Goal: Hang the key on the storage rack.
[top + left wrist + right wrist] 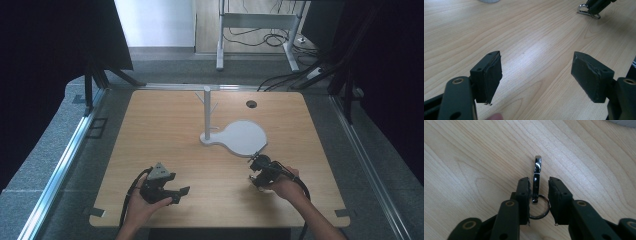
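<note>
Keychain clasp w/ split ring – small, stiff, slick metal, prob. light – lies on table between right gripper jaws, narrowly spread; grip its flat sides. Left gripper – wide apart, empty.

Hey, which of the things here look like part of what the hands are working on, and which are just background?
Likely part of the job:
- metal clip with key ring, between the jaws of the right gripper
- white stand with pegs on its paddle-shaped base
- left gripper, open

Just lying about:
- cables on the floor
- white frame legs
- table grommet hole
</note>
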A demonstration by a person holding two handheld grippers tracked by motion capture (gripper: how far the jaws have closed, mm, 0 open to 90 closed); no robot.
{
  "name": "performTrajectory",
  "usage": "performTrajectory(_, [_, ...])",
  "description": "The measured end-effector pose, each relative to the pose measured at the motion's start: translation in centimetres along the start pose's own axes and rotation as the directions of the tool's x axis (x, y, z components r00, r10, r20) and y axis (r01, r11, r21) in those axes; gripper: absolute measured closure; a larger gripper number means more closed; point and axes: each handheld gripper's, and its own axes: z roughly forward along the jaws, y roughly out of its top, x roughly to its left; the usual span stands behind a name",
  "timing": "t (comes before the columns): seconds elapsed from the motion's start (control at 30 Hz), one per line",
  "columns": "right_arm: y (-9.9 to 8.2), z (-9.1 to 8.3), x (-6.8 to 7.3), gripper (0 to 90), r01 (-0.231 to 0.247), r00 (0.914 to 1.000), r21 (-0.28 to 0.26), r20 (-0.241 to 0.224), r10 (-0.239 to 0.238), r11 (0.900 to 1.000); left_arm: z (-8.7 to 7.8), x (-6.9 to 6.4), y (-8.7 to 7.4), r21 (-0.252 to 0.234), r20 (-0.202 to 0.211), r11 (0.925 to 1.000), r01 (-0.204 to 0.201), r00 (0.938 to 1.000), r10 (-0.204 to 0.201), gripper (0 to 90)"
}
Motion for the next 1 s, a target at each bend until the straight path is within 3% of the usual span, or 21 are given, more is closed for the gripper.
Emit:
performTrajectory(0.33, [-0.1,0.6,0.1,77.7,0.009,1.0,0.014,0.0,-0.009,0.9999,0.4,-0.1,-0.1,0.011,0.0,0.9999,-0.005,1.0,0.005,25.3])
performTrajectory(0.43, [-0.2,0.7,0.3,83.7,0.013,0.9999,0.012,0.011,-0.013,0.9998,0.6,-0.1,-0.1,0.019,0.0,0.9998,-0.008,1.0,0.008,25.3])
performTrajectory(0.8, [-0.5,0.6,0.2,85.0,0.012,0.9995,0.015,0.028,-0.012,0.9998,0.8,0.1,-0.2,0.026,-0.003,0.9996,-0.007,1.0,0.007,25.4])
performTrajectory(1.0, [-0.5,-0.7,-0.1,85.1,0.006,0.9992,-0.035,0.039,-0.004,0.9994,0.8,0.0,-0.1,0.024,-0.003,0.9997,-0.006,1.0,0.006,25.5])
